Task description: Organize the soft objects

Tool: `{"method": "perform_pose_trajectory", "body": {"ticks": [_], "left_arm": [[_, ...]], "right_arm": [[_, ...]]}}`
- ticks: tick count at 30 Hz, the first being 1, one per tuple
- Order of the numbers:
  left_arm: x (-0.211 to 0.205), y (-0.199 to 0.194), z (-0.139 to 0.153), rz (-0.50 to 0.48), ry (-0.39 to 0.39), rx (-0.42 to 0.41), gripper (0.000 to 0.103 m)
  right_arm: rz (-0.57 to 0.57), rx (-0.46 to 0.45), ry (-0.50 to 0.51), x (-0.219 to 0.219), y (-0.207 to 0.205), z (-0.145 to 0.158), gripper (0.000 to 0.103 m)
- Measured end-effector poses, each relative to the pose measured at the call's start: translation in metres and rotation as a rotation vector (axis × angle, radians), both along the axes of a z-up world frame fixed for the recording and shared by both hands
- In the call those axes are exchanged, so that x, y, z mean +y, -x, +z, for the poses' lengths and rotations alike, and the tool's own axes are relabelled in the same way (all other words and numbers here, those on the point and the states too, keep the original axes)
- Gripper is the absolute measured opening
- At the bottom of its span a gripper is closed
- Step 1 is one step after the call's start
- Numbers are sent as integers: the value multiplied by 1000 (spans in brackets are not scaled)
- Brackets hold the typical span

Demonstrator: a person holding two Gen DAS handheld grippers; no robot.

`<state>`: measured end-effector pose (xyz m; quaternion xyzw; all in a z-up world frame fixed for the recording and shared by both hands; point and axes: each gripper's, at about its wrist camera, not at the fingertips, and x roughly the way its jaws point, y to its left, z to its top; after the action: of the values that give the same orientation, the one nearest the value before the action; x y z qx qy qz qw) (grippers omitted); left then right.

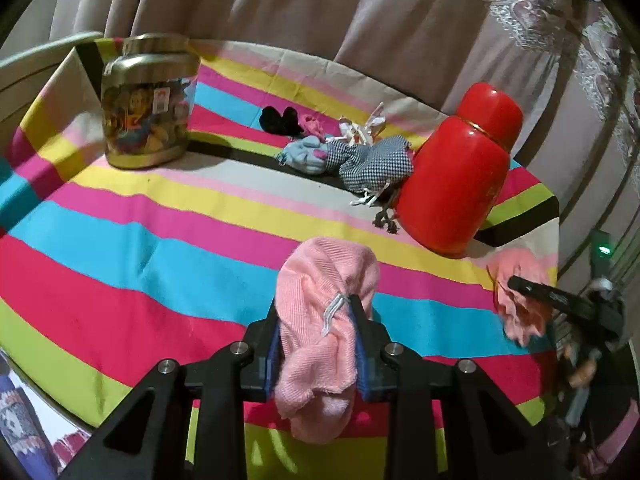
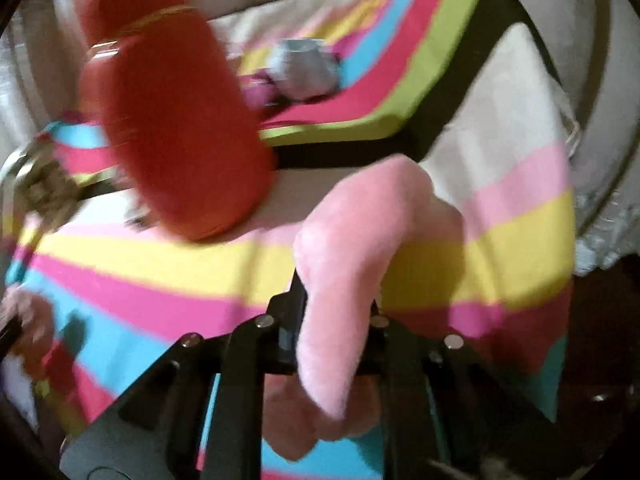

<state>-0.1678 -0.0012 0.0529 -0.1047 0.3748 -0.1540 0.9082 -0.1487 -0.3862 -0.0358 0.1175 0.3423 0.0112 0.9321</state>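
Note:
My left gripper is shut on a pink ribbed sock, which bulges above the fingers and hangs down below them. At the right edge of the left wrist view, my right gripper grips a second pink sock over the striped cloth. The right wrist view is blurred. There the right gripper is shut on that fluffy pink sock, which droops on both sides of the jaws. More soft things lie in a heap at the back: a black sock, a light blue sock and a checked pouch.
A red lidded jar stands at the right beside the heap and looms close on the left in the right wrist view. A gold printed tin stands at the back left. The striped tablecloth covers the table; curtains hang behind.

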Motion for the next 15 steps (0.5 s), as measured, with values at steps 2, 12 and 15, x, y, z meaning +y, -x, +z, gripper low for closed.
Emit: {"method": "perform_pose_trajectory", "body": {"ticks": [2, 12, 15], "left_arm": [[0, 0, -3, 5, 6, 10, 30], [5, 7, -2, 33, -33, 21, 30], [9, 9, -3, 45, -33, 30, 30]], "right_arm": [[76, -7, -2, 21, 11, 5, 18], [300, -37, -15, 106, 17, 16, 18], [341, -30, -31, 120, 24, 13, 18]]}}
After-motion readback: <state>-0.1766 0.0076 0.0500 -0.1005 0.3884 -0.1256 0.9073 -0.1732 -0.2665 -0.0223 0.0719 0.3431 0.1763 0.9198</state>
